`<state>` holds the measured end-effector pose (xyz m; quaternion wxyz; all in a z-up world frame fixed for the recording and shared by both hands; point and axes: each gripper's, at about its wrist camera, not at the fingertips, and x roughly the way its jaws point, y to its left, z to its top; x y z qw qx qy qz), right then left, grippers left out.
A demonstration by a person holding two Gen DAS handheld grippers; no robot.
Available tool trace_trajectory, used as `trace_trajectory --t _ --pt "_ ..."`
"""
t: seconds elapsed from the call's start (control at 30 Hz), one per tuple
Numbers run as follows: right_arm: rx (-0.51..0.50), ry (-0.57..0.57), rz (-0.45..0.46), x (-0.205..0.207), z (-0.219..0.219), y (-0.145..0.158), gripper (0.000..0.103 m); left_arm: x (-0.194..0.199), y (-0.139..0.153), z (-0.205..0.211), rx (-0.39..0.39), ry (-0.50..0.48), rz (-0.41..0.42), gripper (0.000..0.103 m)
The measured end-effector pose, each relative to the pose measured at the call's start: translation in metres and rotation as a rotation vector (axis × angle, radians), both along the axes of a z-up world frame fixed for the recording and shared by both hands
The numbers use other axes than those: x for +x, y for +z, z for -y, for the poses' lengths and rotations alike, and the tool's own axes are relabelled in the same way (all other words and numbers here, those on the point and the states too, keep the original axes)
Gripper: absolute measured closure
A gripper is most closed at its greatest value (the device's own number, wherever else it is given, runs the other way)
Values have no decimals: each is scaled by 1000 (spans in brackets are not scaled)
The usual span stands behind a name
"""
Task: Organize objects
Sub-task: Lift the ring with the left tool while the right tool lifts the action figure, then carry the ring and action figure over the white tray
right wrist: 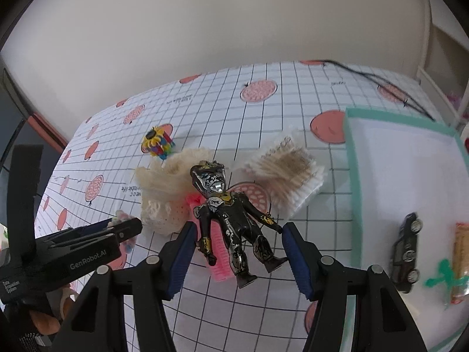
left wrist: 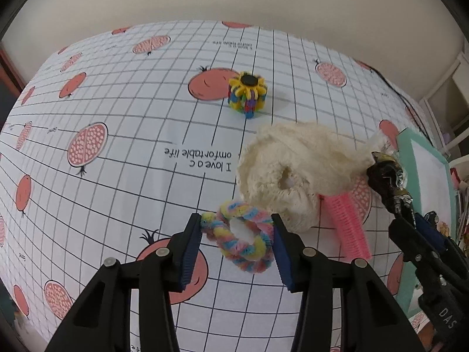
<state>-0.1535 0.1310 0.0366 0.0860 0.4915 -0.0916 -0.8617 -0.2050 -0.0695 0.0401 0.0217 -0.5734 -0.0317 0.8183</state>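
Pinched between left gripper (left wrist: 237,242) pads — pastel chenille ring (left wrist: 241,236), lifted for sorting; clamped in right gripper (right wrist: 236,249) — black-and-gold figure (right wrist: 231,217), teal tray (right wrist: 351,158) at 2 o'clock, likely its destination.

Looks like a home room. Desk (left wrist: 123,193) has a vinyl cloth with a pomegranate print and "I love a comfortable life" text. Plain cream wall (right wrist: 205,29) behind, white shelving (right wrist: 439,47) far right. Toys, hair ties and a teal tray (right wrist: 356,176) scattered on top.
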Motion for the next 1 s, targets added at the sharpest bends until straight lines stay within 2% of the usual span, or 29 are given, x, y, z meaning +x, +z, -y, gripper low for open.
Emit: trace_trajectory --t 0.13,0.3,0.43,0.63,1.0 --pt "27 -3 -15 -1 -3 18 40 -1 8 -4 0 -1 -21 55" --pt "12 -17 -48 -4 -11 40 40 -5 17 -8 -2 3 -56 55" --pt "33 11 -85 2 -9 56 40 0 27 -7 0 13 -72 55" --pt "23 0 -113 9 -16 65 40 6 42 -22 -3 3 -108 55" --pt "-20 -123 -176 21 -77 80 40 16 74 -78 -27 -74 -192 55"
